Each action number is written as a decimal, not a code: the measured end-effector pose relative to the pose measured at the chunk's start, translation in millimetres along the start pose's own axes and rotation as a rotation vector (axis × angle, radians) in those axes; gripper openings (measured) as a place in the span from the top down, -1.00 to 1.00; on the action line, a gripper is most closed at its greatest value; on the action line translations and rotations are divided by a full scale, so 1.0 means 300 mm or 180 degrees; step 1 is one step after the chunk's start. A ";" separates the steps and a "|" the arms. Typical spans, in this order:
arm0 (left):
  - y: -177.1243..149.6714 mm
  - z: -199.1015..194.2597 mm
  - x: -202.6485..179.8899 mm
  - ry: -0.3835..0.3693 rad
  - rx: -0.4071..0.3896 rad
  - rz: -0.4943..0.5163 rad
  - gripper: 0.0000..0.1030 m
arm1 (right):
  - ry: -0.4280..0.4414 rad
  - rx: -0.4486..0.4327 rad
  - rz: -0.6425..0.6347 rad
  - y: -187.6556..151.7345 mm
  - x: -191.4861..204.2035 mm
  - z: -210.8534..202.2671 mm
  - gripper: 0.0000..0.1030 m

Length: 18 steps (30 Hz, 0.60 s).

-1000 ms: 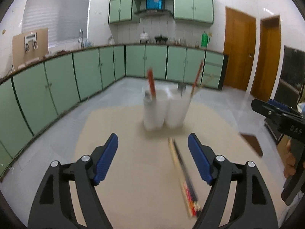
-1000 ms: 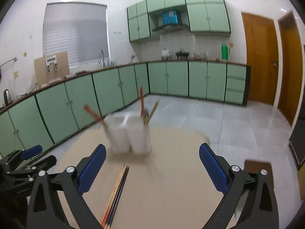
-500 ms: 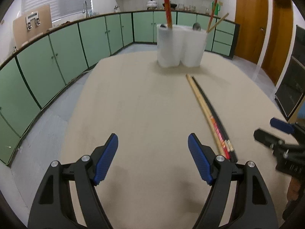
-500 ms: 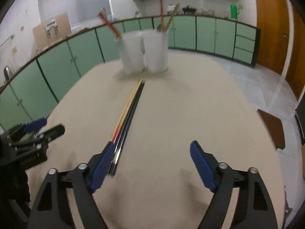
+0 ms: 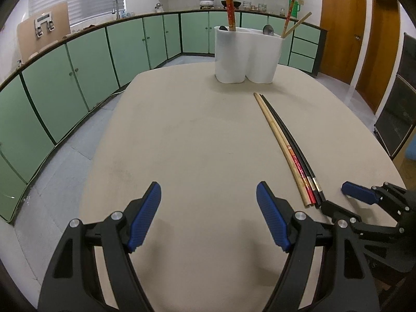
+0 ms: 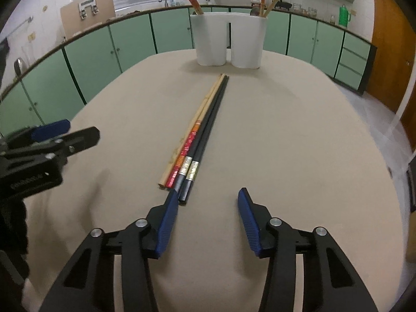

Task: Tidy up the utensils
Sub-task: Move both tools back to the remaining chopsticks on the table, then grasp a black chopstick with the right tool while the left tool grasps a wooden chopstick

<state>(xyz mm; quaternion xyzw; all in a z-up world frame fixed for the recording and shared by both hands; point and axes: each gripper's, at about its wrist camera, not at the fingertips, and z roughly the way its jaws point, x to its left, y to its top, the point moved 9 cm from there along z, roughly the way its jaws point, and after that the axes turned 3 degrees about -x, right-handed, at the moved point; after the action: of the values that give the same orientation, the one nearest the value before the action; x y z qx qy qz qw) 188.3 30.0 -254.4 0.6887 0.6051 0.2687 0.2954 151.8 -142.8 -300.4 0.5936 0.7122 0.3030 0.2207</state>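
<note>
- Chopsticks (image 6: 200,132) lying side by side mid-table (image 6: 299,143), tips toward white holder (image 6: 228,39) at 12 o'clock
- Right gripper (image 6: 208,202) closing, nothing pinched, near ends just ahead
- Left gripper (image 5: 208,205) spread wide, empty

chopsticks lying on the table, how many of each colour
tan: 1
red: 1
black: 2
total: 4
</note>
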 end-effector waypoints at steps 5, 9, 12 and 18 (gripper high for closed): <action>-0.012 0.002 -0.003 -0.0012 0.0019 -0.0004 -0.43 | 0.0063 0.0008 0.0198 0.000 -0.048 -0.016 0.16; -0.014 0.005 -0.016 -0.0020 0.0031 0.0011 -0.43 | 0.0168 -0.0039 0.0212 0.001 -0.029 -0.027 0.17; -0.019 0.005 -0.027 -0.0041 0.0043 0.0023 -0.43 | 0.0218 -0.0005 0.0180 -0.006 -0.002 -0.009 0.27; -0.035 0.010 -0.058 -0.0082 0.0084 0.0051 -0.44 | 0.0190 -0.0028 0.0139 0.003 0.003 0.009 0.85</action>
<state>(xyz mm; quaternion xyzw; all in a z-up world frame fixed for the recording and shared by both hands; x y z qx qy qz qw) 181.3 13.5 -264.5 0.7008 0.5993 0.2542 0.2919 153.9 -141.3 -301.7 0.5987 0.7039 0.3285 0.1953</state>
